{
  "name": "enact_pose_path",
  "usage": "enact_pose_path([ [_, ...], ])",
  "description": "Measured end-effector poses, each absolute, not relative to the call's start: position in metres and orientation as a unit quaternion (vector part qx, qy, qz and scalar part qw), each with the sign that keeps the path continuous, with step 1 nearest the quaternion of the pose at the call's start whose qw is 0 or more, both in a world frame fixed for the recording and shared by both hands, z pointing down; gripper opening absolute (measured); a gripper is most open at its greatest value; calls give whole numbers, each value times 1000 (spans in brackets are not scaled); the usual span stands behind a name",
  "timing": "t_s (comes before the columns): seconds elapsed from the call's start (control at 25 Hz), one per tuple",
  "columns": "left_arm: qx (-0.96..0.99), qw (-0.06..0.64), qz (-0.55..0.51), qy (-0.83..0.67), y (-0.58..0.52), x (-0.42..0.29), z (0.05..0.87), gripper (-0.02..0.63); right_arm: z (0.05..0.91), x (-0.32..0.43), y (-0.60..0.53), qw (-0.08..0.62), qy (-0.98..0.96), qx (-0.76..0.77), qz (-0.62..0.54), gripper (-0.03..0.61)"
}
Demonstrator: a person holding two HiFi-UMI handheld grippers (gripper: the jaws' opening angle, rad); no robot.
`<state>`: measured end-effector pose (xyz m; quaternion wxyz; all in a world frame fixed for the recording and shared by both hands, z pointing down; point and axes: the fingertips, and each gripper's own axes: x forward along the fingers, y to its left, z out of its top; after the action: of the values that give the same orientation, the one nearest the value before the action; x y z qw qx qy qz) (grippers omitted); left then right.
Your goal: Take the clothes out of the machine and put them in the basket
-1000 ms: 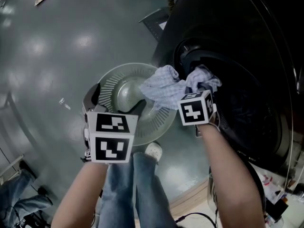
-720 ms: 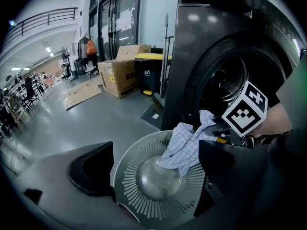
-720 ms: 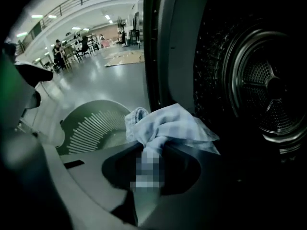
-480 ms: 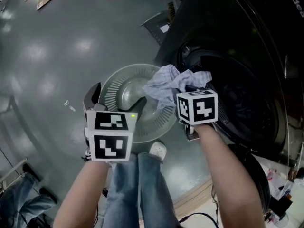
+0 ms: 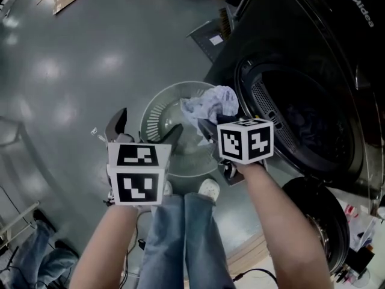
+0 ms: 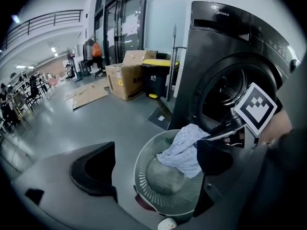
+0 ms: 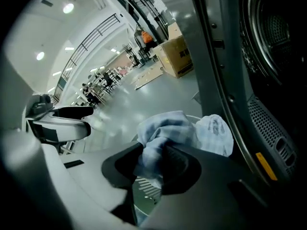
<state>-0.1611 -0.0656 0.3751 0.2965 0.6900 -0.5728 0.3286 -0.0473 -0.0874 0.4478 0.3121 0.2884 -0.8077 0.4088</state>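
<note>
The right gripper point(image 5: 206, 130) was clamped down on a bunched-up light blue checked cloth point(image 5: 212, 103), jaws nearly together with the fabric squeezed between them. That cloth hung over the right side of the round grey basket point(image 5: 157, 104), pretty much mid-frame in the head view, just left of the dark washing machine point(image 5: 313, 53) with its open drum at the upper right. The left gripper point(image 5: 144, 130) had its jaws spread wide with nothing pinched, hovering over the basket's lower-left rim. The basket sat on the grey floor point(image 5: 72, 59), with the person's white shoe point(image 5: 209, 189) just below it.
</note>
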Motion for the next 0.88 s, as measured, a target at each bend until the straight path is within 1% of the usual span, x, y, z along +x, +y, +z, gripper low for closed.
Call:
enact_pose_path([
  [0.2, 687, 298, 321, -580, -56, -179, 371, 528, 443, -74, -66, 339, -823, 248, 382, 94],
  [0.36, 684, 305, 316, -582, -46, -188, 371, 525, 445, -82, -50, 339, -820, 238, 394, 100],
  [0.4, 684, 306, 316, -582, -43, -189, 372, 523, 448, -81, -49, 343, -816, 250, 391, 136],
  [0.44, 684, 306, 316, -581, -41, -190, 372, 522, 452, -79, -50, 348, -812, 264, 388, 275],
  [0.48, 685, 306, 317, -581, -40, -192, 372, 522, 456, -76, -51, 350, -806, 280, 387, 399],
  [0.52, 685, 306, 317, -580, -38, -193, 373, 520, 458, -73, -52, 350, -801, 295, 385, 429],
  [0.56, 685, 306, 318, -580, -36, -194, 373, 518, 461, -69, -54, 350, -798, 308, 382, 452],
  [0.6, 685, 306, 318, -579, -35, -195, 374, 517, 463, -66, -55, 352, -795, 318, 379, 459],
  [0.88, 686, 312, 321, -575, -29, -196, 385, 511, 473, -45, -66, 361, -784, 355, 360, 460],
])
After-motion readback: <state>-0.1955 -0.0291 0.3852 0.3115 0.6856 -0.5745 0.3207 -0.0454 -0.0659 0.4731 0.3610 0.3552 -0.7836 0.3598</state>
